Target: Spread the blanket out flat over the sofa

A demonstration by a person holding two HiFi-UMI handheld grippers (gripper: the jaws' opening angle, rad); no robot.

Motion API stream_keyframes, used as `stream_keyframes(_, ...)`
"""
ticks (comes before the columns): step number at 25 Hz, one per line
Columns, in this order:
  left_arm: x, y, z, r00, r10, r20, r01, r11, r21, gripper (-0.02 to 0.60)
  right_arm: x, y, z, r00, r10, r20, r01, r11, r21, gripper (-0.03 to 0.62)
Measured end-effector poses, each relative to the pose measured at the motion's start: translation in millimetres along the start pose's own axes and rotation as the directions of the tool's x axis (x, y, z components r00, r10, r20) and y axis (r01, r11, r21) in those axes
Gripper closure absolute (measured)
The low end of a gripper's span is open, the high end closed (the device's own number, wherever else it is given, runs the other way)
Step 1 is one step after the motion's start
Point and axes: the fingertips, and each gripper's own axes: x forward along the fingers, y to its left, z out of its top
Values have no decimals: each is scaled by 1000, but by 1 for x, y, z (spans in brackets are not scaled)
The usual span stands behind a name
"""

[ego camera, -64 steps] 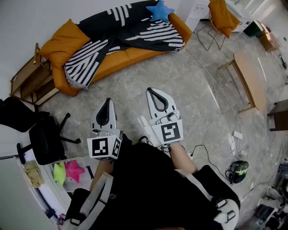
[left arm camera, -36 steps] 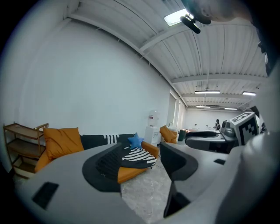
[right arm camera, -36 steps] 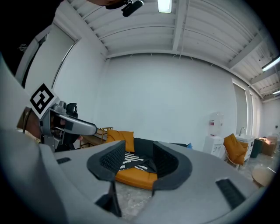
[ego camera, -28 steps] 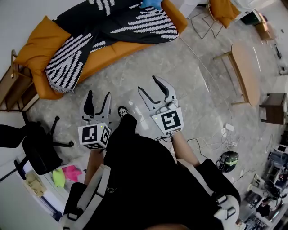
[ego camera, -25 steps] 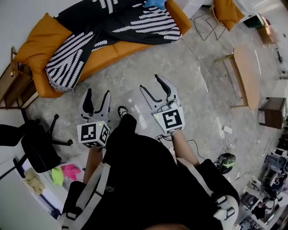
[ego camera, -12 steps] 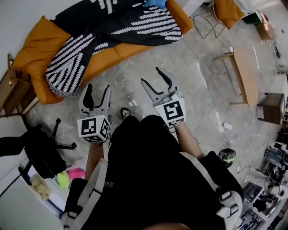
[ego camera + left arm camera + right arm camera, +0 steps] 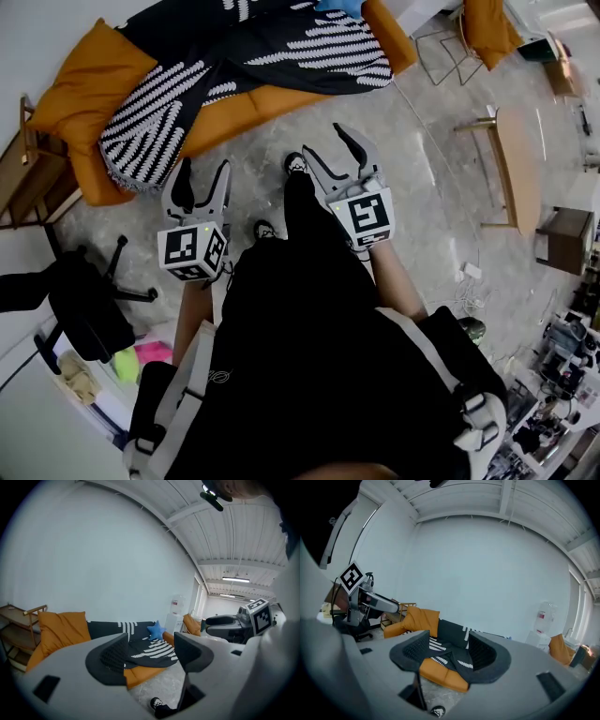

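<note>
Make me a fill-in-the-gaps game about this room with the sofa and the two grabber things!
1. The sofa is ___ in colour.
2. The bunched-up blanket lying on it is black with ___ stripes.
3. The star cushion at the sofa's far end is ___.
4. The left gripper and the right gripper hold nothing, and their jaws are ___.

Missing words: orange, white, blue, open.

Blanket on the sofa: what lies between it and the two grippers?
Only bare grey floor lies between the blanket and the left gripper and right gripper, seen in the head view. A shoe stands beside the right gripper.
</note>
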Motion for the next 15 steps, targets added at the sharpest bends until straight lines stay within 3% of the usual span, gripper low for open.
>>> stream_keyframes(8,44,35,3,997,74,-28,-75,997,-19,291,66,-38,-15,997,67,-26,-67,998,13,324)
stream_keyframes(15,116,82,-5,988,129,-83,-133,990,-54,293,154,-75,-37,988,131,-80,-129,991,22,324)
